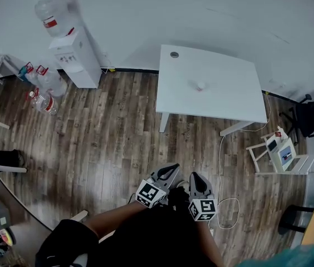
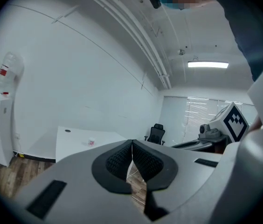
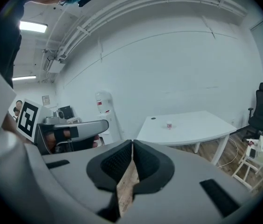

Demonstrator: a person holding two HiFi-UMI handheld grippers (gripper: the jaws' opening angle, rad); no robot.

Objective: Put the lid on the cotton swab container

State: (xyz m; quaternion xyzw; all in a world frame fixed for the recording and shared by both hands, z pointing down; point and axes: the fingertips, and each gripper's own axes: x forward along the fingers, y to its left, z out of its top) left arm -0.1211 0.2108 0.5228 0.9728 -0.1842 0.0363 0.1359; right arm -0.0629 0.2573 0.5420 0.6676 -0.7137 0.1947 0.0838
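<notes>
Left gripper is sitting at six o'clock, jaws clenched on nothing. Right gripper, just beside it, is doing likewise. Cotton swab container is standing on the white table at twelve o'clock, well apart. No lid is showing at this range. Judgement: lidding is not yet beginning.

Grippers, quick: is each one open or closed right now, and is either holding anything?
Left gripper: closed, holding nothing.
Right gripper: closed, holding nothing.

White table on wood floor; water dispenser against white wall.
</notes>
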